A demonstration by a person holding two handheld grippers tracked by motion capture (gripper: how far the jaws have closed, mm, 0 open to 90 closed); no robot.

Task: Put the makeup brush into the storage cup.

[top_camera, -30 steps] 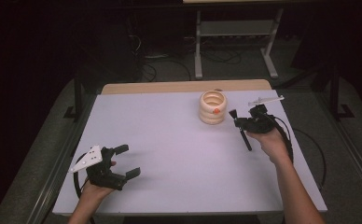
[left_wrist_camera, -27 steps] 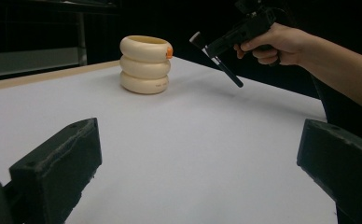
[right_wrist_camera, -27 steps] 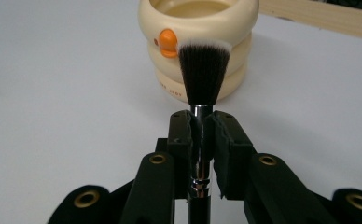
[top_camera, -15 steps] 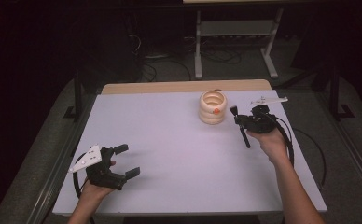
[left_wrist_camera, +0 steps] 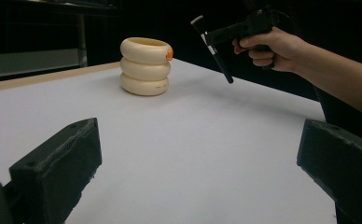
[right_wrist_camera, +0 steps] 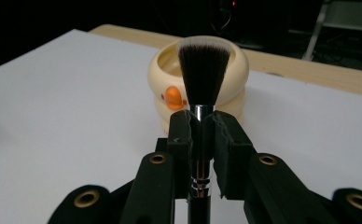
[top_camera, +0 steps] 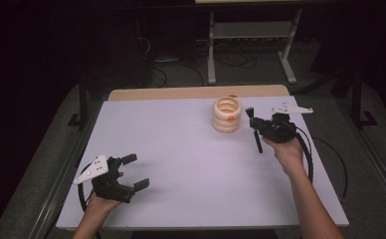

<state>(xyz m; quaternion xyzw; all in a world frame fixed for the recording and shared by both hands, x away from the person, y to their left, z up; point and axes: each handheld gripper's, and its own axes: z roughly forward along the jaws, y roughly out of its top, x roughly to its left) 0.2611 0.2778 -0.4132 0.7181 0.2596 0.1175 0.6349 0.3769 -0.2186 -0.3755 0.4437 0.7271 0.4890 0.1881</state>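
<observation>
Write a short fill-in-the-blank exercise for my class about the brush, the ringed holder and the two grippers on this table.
1. The right gripper is shut on a ____.
2. The cream holder is made of ____ stacked rings.
3. The left gripper has its jaws ____ with nothing between them.
4. The small spot on the holder's top ring is coloured ____.

Missing words: brush; three; open; orange

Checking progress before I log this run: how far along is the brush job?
Done: right gripper is shut on the brush, lifted off the table. In hand: brush held beside the cream ringed cup. Left: probably placing it inside; left gripper rests open.
</observation>
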